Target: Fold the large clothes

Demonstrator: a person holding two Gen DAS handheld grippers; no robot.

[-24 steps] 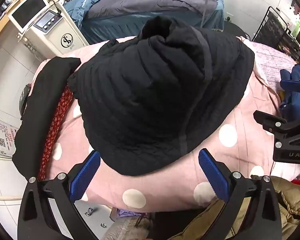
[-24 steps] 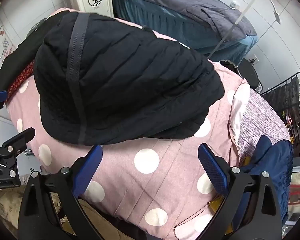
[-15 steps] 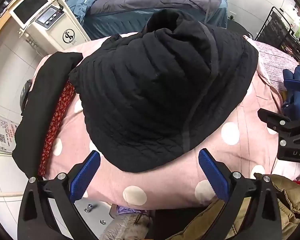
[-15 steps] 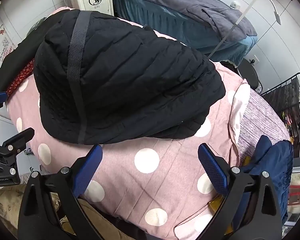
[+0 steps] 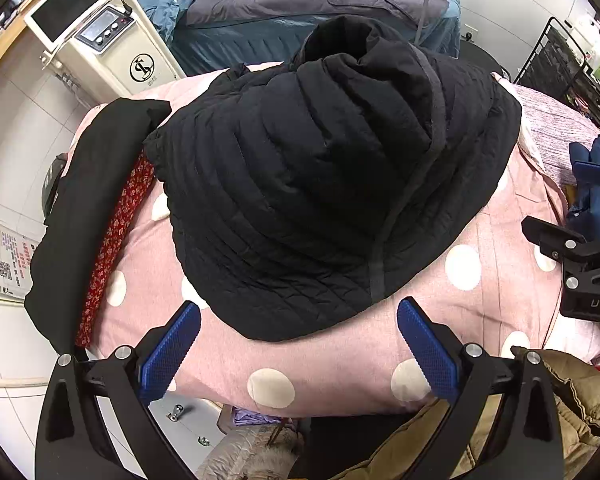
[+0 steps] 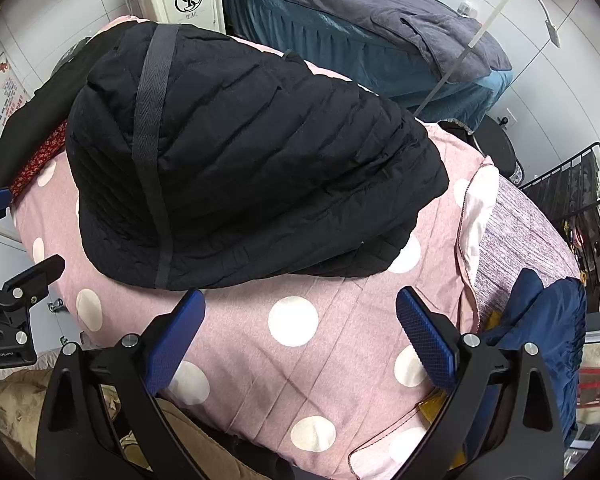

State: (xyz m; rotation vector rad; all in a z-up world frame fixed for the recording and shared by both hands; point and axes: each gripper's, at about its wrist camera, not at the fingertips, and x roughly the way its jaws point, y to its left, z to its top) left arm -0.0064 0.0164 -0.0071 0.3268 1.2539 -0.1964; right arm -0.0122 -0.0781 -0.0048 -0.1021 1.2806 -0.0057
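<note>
A black quilted jacket (image 5: 324, 184) lies folded in a thick bundle on a pink polka-dot cover (image 5: 340, 364); it also shows in the right wrist view (image 6: 240, 176). My left gripper (image 5: 298, 352) is open and empty, just off the jacket's near edge. My right gripper (image 6: 300, 344) is open and empty over the pink cover (image 6: 300, 364), near the jacket's front edge. The right gripper's body shows at the right edge of the left wrist view (image 5: 580, 268).
A black garment with red floral lining (image 5: 92, 208) lies left of the jacket. Blue clothing (image 6: 548, 328) sits at the right, a tan jacket (image 5: 560, 408) below. A white machine (image 5: 100, 40), a blue-grey bed (image 5: 320, 4) and a wire rack (image 6: 580, 200) stand beyond.
Both grippers have pulled back a little from the jacket, which sits slightly farther off in both views. The jacket has not moved. Both jaws stay open.
</note>
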